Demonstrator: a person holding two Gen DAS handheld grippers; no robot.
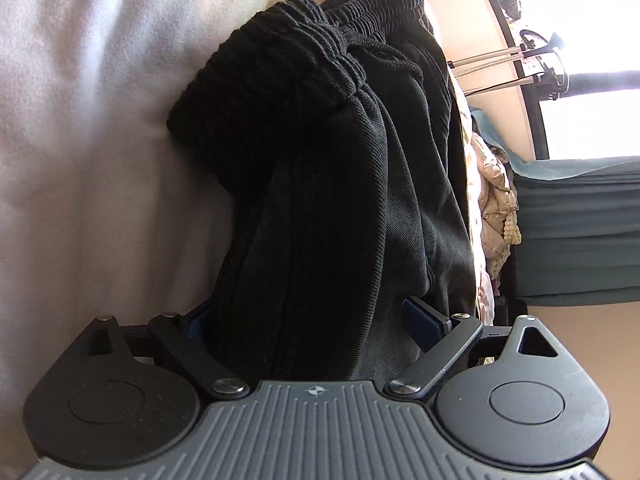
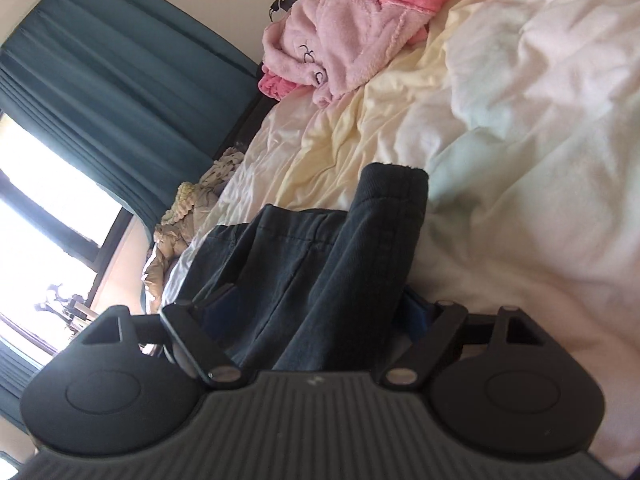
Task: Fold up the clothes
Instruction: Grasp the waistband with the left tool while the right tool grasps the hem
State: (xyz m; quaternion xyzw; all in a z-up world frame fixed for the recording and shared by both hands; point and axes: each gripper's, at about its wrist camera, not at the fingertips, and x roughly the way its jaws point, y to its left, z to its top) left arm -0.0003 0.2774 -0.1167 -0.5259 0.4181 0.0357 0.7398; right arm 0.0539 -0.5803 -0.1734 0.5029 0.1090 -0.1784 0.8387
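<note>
Garment: black trousers (image 1: 328, 200) with an elastic, drawstring waistband (image 1: 304, 68), bunched and lifted over the pale bedding (image 1: 80, 120).
Where it is: held between the 2 grippers above the bed – the waistband end hangs ahead of the left one, the hem end (image 2: 394, 184) ahead of the right.
Left gripper (image 1: 312, 316): cloth fills the gap between its blue pads; the fingers look clamped on a thick gather of trouser fabric, not fully together.
Right gripper (image 2: 316, 312): its fingers likewise appear closed on a bundle of leg fabric, with the cuff standing up beyond them.
Surroundings: a pink fleece garment (image 2: 352, 32) lies well apart at the far end of the bed; teal curtains (image 2: 120, 100) and a bright window (image 2: 52, 208) to the side.
Step in hand: by my reading, carrying the 2 ends to lay or fold the trousers lengthwise.
Doing it well: keep both grips firm, draw the ends apart until the legs hang without twist, then lower onto a flat patch of bedding – hem brought to meet waistband squarely, seams aligned.
Risk: thick gathers can slip from the pads; the rumpled duvet may set creases into the fold.
</note>
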